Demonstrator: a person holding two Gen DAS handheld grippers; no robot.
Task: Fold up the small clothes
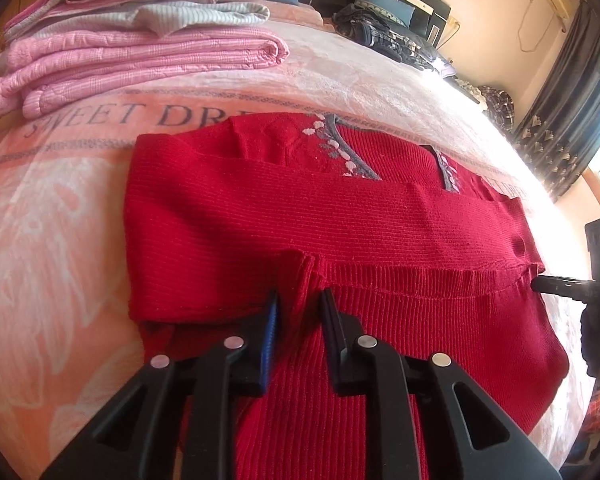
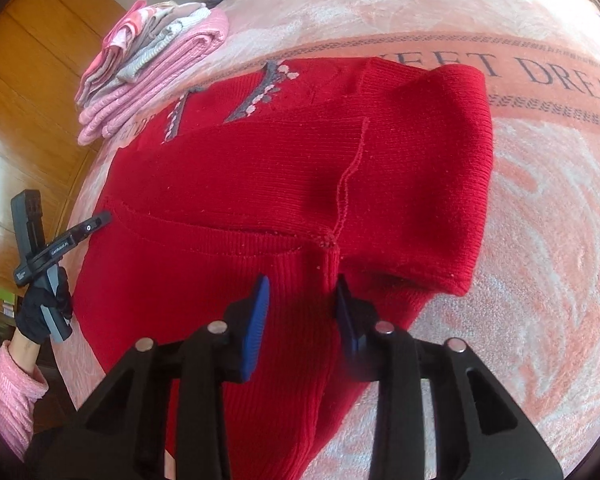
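The bed (image 1: 340, 80) carries everything here, covered by a peach and white blanket (image 2: 540, 200) with lettering across it. On that blanket lies the red sweater (image 1: 300, 220), spread near the edge closest to the cameras, its embroidered neckline turned toward the far side. Judging by how it lies, the fold is partly made: both sleeves are laid across the body, so the sweater forms a rough rectangle, and the ribbed hem end hangs toward the grippers. What seems left is bringing the hem end up over the body and setting the sweater with the others.

A stack of folded clothes (image 1: 140, 48), pink and grey, sits at the far corner of the bed, well apart from the sweater, so several pieces look finished. A heap of dark checked clothes (image 1: 380, 28) lies further back by the pillows; whether these wait for folding cannot be told.

The left hand-held gripper (image 1: 298, 316) points forward over the hem, jaws partly apart with a raised pleat of red knit between them; they do not look closed on it. The right hand-held gripper (image 2: 302, 304) takes a like pose at the other side, jaws partly apart astride a ridge of knit below the sleeve seam. In the right view a gloved hand (image 2: 44, 312) in a pink sleeve (image 2: 12, 392) holds the left tool level at the sweater's edge.
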